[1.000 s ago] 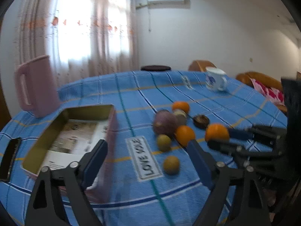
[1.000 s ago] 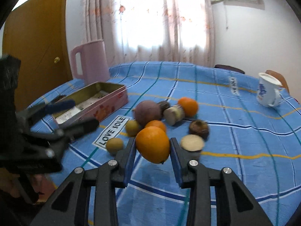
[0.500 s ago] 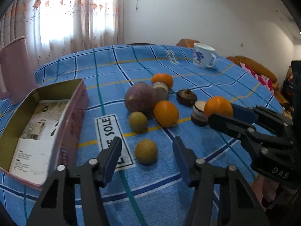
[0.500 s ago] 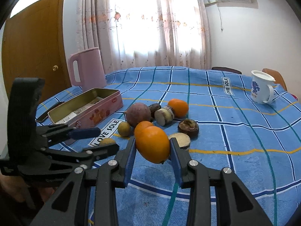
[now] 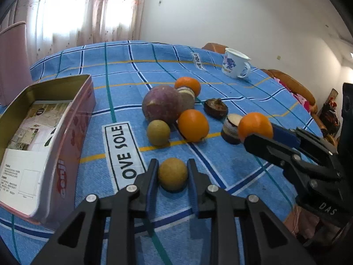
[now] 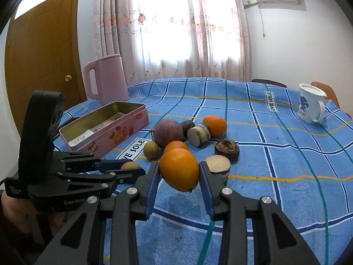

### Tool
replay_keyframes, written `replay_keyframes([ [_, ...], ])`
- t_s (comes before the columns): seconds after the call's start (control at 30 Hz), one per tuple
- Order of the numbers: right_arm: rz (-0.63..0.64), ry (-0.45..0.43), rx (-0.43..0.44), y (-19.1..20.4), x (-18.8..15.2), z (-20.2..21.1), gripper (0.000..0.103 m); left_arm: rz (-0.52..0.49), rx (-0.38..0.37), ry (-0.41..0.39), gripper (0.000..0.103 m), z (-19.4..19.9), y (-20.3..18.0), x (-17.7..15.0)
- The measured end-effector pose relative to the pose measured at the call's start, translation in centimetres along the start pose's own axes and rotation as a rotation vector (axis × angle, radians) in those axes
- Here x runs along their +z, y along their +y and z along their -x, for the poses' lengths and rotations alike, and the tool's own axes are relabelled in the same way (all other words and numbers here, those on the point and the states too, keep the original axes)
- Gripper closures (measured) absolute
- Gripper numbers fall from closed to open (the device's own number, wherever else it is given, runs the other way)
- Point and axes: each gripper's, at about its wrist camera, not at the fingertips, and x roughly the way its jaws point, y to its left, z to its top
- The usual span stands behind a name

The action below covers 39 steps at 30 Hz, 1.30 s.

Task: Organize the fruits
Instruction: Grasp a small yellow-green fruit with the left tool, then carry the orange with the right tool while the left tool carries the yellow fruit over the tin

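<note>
**Both grippers clamped on fruit beside the pink tin**

From the left wrist: the left gripper has its pads pressed on one small yellow-brown fruit, which sits on the blue checked tablecloth just right of the open pink tin; one more small fruit, greenish, lies a little farther from the tin; one large purple fruit sits behind that; three oranges show, one free in the cluster, one at the far side, and one pinched in the right gripper, well right of the tin; three dark cut pieces lie among them; one white mug stands far beyond the tin.

From the right wrist: the right gripper grips its single orange, lifted clear of the cloth, right of the tin; the left gripper sits closed on the yellow-brown fruit nearer the tin; one pink jug stands behind the tin; one mug far to its right.
</note>
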Motion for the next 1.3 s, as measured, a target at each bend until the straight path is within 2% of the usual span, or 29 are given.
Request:
replay_keyframes([
  [0.4,0.023,-0.022,0.025,1.1,1.4,-0.4,0.065,-0.030,0.055,-0.145,0.076,4.4,1.0,1.1],
  [0.7,0.083,-0.029,0.094,3.6,4.3,-2.6,0.065,0.023,0.139,-0.224,0.076,7.1,5.4,2.7],
  [0.93,0.126,-0.018,0.166,6.5,7.2,-4.9,0.065,0.052,0.218,-0.245,0.076,7.7,8.8,3.9],
  [1.13,0.154,0.009,0.207,8.8,9.2,-7.0,0.065,0.073,0.272,-0.231,0.076,7.5,11.6,4.5],
  [1.3,0.194,0.035,0.207,10.9,10.2,-9.5,0.065,0.095,0.307,-0.212,0.076,6.9,13.5,4.7],
])
